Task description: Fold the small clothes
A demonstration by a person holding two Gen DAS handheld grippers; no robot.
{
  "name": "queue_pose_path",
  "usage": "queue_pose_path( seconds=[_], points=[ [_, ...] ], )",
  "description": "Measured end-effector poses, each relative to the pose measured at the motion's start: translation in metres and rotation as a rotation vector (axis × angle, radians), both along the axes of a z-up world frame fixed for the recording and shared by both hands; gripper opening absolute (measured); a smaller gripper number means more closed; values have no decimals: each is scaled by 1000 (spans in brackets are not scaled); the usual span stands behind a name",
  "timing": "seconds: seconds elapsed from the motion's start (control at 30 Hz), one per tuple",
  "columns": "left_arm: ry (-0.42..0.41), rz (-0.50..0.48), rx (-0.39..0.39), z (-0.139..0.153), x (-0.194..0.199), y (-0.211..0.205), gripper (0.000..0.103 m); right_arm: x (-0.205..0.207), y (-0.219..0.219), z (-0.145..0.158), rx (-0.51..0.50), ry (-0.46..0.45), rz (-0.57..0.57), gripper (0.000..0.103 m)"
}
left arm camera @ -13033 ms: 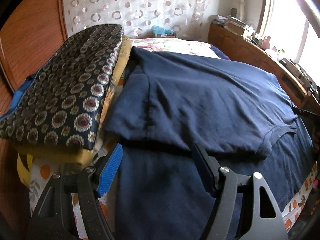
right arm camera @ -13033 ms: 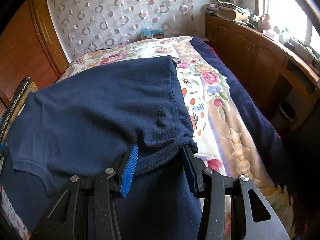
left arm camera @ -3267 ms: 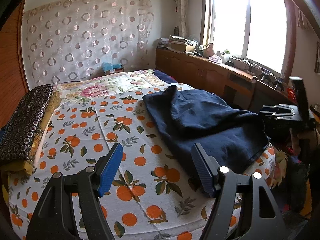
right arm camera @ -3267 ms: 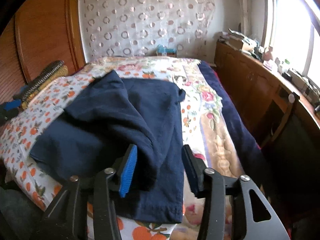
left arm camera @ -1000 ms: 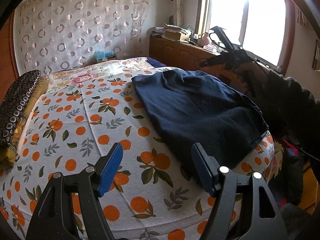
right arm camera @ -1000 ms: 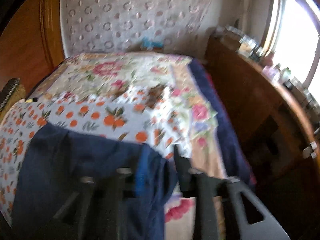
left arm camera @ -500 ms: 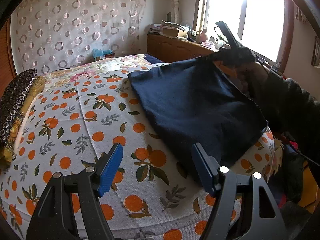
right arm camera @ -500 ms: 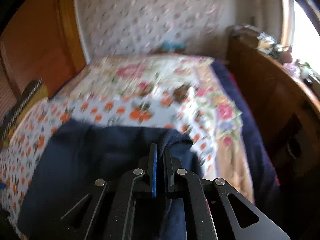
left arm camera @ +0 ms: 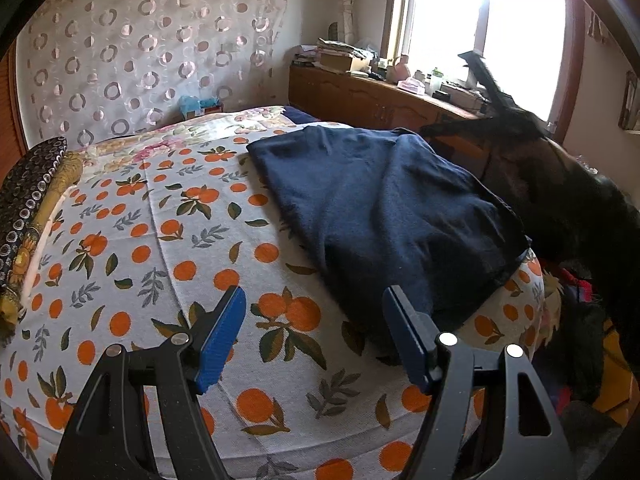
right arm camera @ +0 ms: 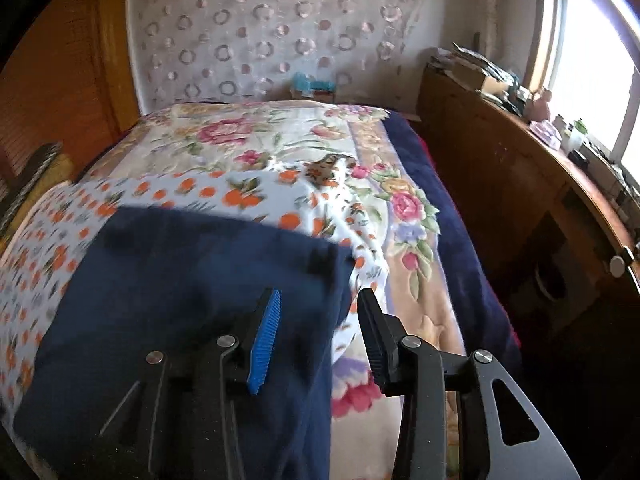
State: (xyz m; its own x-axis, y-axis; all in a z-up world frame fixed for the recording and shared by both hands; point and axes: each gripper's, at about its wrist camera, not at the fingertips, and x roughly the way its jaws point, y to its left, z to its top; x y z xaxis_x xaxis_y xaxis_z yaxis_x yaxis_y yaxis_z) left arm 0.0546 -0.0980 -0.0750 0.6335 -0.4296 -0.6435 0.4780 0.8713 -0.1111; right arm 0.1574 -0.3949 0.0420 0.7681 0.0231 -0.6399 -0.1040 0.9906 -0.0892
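This is a home bedroom. A bed wears an orange-print sheet over a floral blanket. A lace curtain with rings hangs behind it, and a wooden sideboard cluttered with books and bottles runs under a bright window.

- Bed is wearing a white sheet with orange-fruit print, lying over a floral blanket.
- Navy garment is lying folded on the sheet, toward the window-side edge.
- Dark ring-patterned cushion is sitting on a yellow one at the opposite edge.
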Motion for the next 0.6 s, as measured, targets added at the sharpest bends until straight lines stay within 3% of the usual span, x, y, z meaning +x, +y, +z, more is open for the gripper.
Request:
queue_pose_path(
  seconds=[0.33,0.6],
  points=[
    [0,-25,4,1,-1,-11,72,-131,11,-39,24,16,59,42],
    [7,-25,14,-1,0,-16,72,-171,9,-51,79,44,45,42]
  ],
)
